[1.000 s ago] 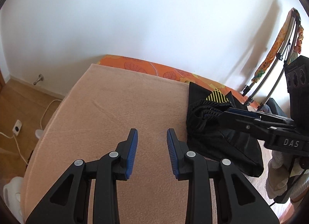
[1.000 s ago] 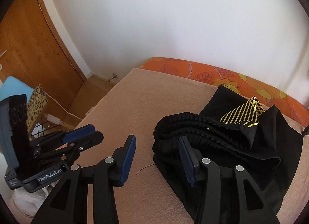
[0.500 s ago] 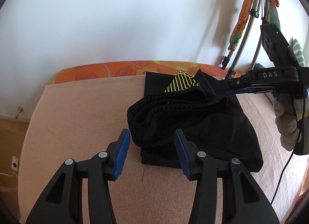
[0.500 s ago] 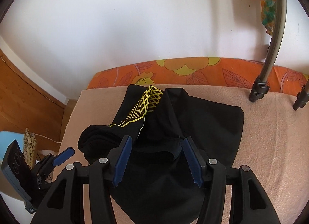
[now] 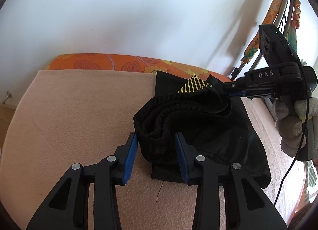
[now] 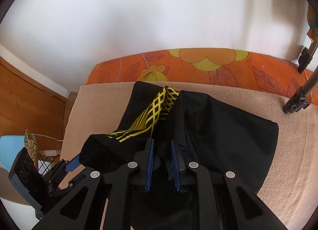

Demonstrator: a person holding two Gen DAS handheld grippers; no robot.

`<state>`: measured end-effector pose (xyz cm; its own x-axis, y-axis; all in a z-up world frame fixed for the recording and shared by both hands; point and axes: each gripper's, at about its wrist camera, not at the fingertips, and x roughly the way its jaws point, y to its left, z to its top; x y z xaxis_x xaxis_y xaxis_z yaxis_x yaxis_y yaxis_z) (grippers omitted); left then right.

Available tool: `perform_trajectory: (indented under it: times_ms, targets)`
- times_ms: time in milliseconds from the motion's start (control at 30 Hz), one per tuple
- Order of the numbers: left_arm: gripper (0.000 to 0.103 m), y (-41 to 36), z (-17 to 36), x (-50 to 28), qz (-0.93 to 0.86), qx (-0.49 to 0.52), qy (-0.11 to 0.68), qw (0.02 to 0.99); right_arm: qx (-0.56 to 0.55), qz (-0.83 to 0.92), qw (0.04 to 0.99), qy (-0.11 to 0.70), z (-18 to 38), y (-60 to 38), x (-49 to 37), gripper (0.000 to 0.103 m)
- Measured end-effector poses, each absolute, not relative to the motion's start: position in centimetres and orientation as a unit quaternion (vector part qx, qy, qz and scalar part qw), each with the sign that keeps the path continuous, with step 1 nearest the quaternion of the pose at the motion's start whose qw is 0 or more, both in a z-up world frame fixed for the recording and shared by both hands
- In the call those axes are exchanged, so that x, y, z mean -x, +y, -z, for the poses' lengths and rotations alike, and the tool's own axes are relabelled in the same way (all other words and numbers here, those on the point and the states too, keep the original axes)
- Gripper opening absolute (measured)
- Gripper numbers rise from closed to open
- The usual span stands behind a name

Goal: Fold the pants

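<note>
Black pants with a yellow lattice print lie bunched on a peach blanket; they also show in the right wrist view. My left gripper is open, its blue pads on either side of the bunched waistband at the pants' near left end. My right gripper has its pads narrowed around a fold of the black cloth, with a small gap still showing. In the left wrist view the right gripper reaches in from the right at the far edge of the bunch.
An orange floral mattress edge runs along the white wall. A metal rack's legs stand on the bed at the right, with colourful cloth hanging. Wooden floor and a cable lie beyond the bed's left edge.
Both grippers have moved in onto the pants. The left gripper's pads now straddle the waistband. The right gripper's jaws have narrowed around a fold of cloth.
</note>
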<state>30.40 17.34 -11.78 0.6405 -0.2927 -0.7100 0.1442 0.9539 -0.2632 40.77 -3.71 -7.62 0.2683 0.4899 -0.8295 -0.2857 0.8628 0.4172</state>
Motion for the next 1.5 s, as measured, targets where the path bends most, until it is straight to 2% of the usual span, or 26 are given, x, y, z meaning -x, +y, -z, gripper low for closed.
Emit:
perform_trajectory:
  times_ms: [67,167,233,267,300,433,567,667,967,1033,1067,1100,1267,1500]
  targets:
    - [0.028,17.4,11.7,-30.1,0.121,0.092,0.405,0.901,-0.114,-0.266,0.794,0.535,6.6,-2.7,-41.6,0.016]
    - [0.027,17.8,11.6,-29.8,0.115,0.098,0.409,0.9,-0.158,-0.313,0.786,0.51,5.5,-1.1,-43.5,0.02]
    - [0.027,17.9,11.6,-29.6,0.113,0.096,0.41,0.9,-0.145,-0.315,0.795,0.497,4.5,0.0,-44.0,0.037]
    - [0.026,17.8,11.6,-29.5,0.113,0.093,0.411,0.9,-0.132,-0.306,0.803,0.494,3.9,0.6,-44.0,0.054]
    - [0.026,17.8,11.6,-29.5,0.114,0.093,0.412,0.899,-0.124,-0.302,0.809,0.489,3.4,0.7,-43.9,0.058]
    - [0.026,18.1,11.7,-29.8,0.11,0.101,0.409,0.9,-0.118,-0.309,0.821,0.466,2.0,-1.3,-42.6,0.058]
    - [0.026,18.3,11.6,-29.6,0.109,0.107,0.404,0.902,-0.073,-0.285,0.828,0.478,3.2,-3.0,-40.9,0.058]
    - [0.018,18.2,11.3,-29.2,0.11,0.102,0.399,0.905,-0.085,-0.281,0.808,0.51,5.1,-3.6,-41.1,0.057]
    - [0.018,18.2,10.9,-28.9,0.094,0.092,0.405,0.905,-0.133,-0.347,0.765,0.526,8.4,2.9,-43.5,0.057]
    - [0.032,18.2,11.1,-29.3,0.091,0.101,0.409,0.902,-0.131,-0.358,0.763,0.522,8.4,3.3,-43.2,0.056]
    - [0.044,18.4,11.2,-29.3,0.093,0.107,0.409,0.901,-0.131,-0.363,0.766,0.514,8.1,3.0,-42.6,0.056]
    - [0.05,18.3,11.4,-29.6,0.093,0.114,0.408,0.901,-0.13,-0.371,0.768,0.505,7.6,2.3,-41.9,0.056]
    - [0.051,19.8,12.4,-30.2,0.1,0.176,0.429,0.88,-0.051,-0.367,0.8,0.473,5.6,-2.8,-35.4,0.057]
    - [0.05,19.9,12.8,-30.9,0.1,0.236,0.429,0.866,0.068,-0.361,0.804,0.468,7.0,-7.6,-24.9,0.057]
